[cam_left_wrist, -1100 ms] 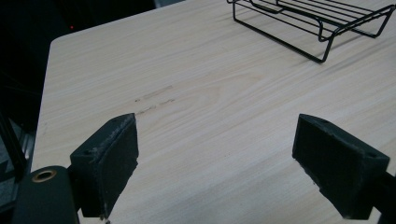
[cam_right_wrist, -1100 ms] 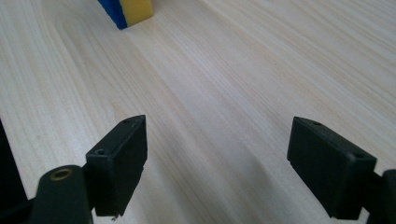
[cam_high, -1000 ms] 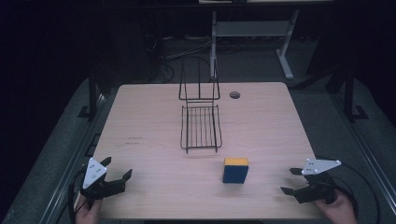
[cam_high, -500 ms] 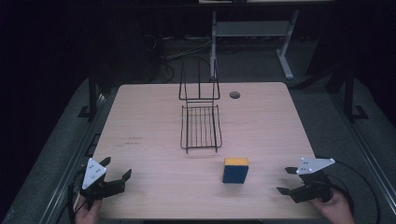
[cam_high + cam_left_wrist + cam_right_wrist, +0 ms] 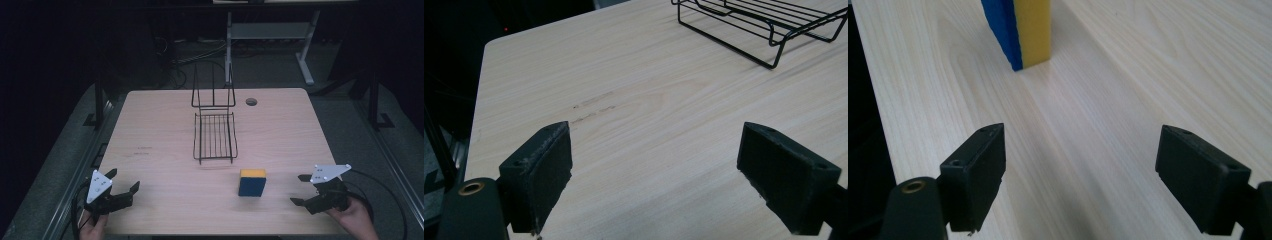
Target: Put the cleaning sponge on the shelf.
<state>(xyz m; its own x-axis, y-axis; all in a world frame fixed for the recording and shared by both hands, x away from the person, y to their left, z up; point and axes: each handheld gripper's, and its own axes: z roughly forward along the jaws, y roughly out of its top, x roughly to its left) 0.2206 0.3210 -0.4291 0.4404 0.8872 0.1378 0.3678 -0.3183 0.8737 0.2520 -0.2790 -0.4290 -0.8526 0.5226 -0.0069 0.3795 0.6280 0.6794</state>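
- The sponge [image 5: 252, 182], blue with a yellow layer, stands on edge on the table [image 5: 160, 130], near the front edge and a little right of the middle, yellow face up as the high view shows it.
- Seen along your right gripper's jaws, the sponge [image 5: 1019, 30] lies ahead and to the left of the jaw line, not centred between them; its thin side faces you, the blue and yellow layers side by side.
- Its broad faces look toward the front and back of the table, so its long axis runs across the table, roughly from one hand toward the other.
- Your right gripper [image 5: 303, 191] is the nearer one: near the sponge, with bare wood between, the jaws pointing left toward it.
- Those right jaws stand wide apart and hold nothing; the gap looks ample for the sponge's thin dimension.
- My judgement: before you close, swing the right gripper so the sponge falls midway between the pads, which should meet the blue and yellow faces.
- Your left gripper [image 5: 124, 187] sits well apart from the sponge at the front left corner, jaws also spread wide and empty, pointing across the table.
- The wire rack [image 5: 215, 136] lies beyond the sponge toward the table's middle, its upright back at the far end; the left gripper view shows the wire rack's [image 5: 769, 25] near corner.
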